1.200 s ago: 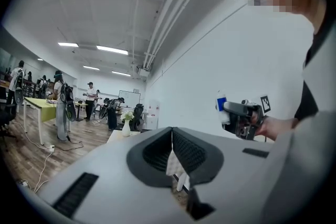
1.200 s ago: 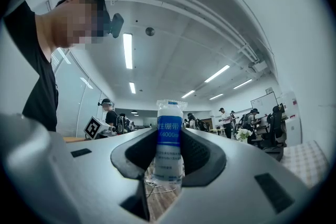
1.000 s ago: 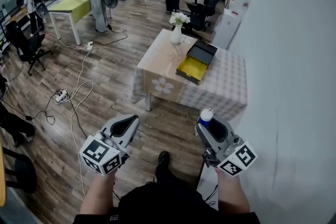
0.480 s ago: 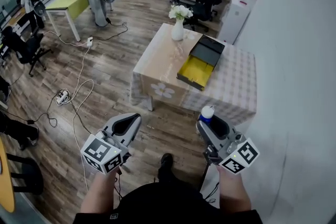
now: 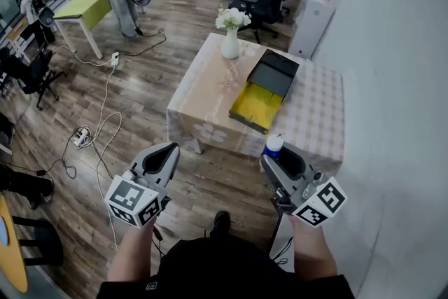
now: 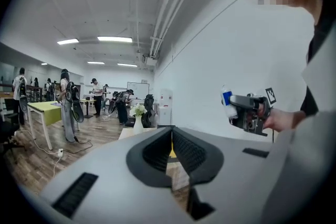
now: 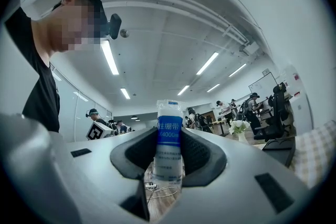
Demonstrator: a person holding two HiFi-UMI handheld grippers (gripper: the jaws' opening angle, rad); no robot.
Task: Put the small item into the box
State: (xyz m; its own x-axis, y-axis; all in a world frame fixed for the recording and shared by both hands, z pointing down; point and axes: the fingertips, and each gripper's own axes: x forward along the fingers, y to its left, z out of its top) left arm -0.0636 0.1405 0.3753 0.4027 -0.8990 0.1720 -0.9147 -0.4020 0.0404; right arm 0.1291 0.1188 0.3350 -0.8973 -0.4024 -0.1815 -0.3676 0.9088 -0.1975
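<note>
Surface (image 5: 210,80) and box (image 5: 257,103) now nearer both grippers. Small bottle (image 5: 274,145): white plastic cylinder, blue label band, long axis upright, cap up, clenched in right gripper (image 5: 275,156) fingers, short of surface. Left gripper (image 5: 170,149) fingers closed, empty. Box rectangular, black, yellow-lined.

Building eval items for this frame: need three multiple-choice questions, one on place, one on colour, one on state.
1. Where does the vase stand?
A. on the floor
B. on the table
C. on a chair

2. What colour is the inside of the open box?
A. yellow
B. red
C. green

3. What state is the right gripper in?
A. open and empty
B. fingers shut on the bottle
C. fingers shut on the vase

Key:
1. B, it stands at the table's far corner.
2. A, the open tray shows yellow.
3. B, the right gripper view shows the bottle clamped upright between the pads.
</note>
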